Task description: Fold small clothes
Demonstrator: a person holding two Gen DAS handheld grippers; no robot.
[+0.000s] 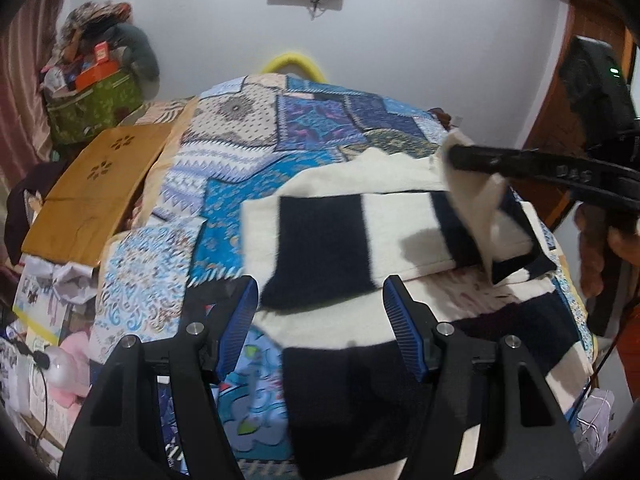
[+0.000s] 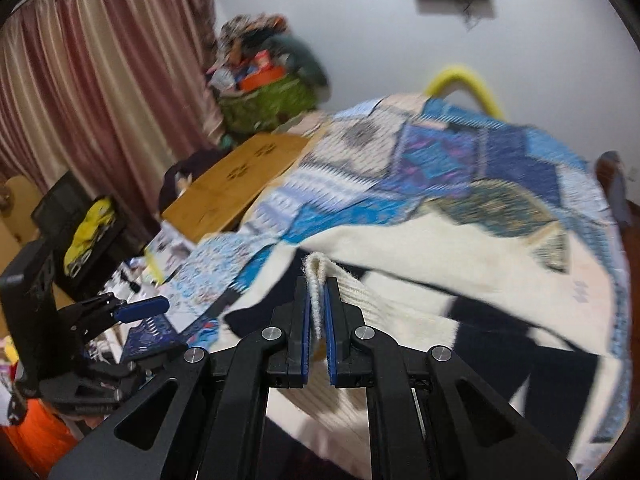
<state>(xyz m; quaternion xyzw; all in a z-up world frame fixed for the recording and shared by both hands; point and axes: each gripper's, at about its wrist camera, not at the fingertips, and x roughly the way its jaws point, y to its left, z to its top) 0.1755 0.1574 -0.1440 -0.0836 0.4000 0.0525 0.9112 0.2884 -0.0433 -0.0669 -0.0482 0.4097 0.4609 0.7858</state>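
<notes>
A cream and navy striped knit sweater (image 1: 400, 216) lies on a blue patchwork bedspread (image 1: 256, 152). My left gripper (image 1: 320, 300) is open, its blue pads wide apart just above the sweater's near folded part. My right gripper (image 2: 319, 292) is shut on the sweater's cream ribbed edge (image 2: 318, 276) and lifts it off the bed. In the left wrist view the right gripper (image 1: 460, 156) shows at the right, holding a raised cream flap (image 1: 480, 188). The left gripper (image 2: 140, 308) shows at the left of the right wrist view. The sweater (image 2: 440, 248) spreads beyond it.
A wooden lap table (image 1: 96, 192) lies at the bed's left edge. A green bag heaped with clutter (image 1: 96, 96) stands behind it by pink curtains (image 2: 80, 100). A yellow curved tube (image 1: 292, 64) rises at the bed's far end. Boxes and cables sit on the floor at left.
</notes>
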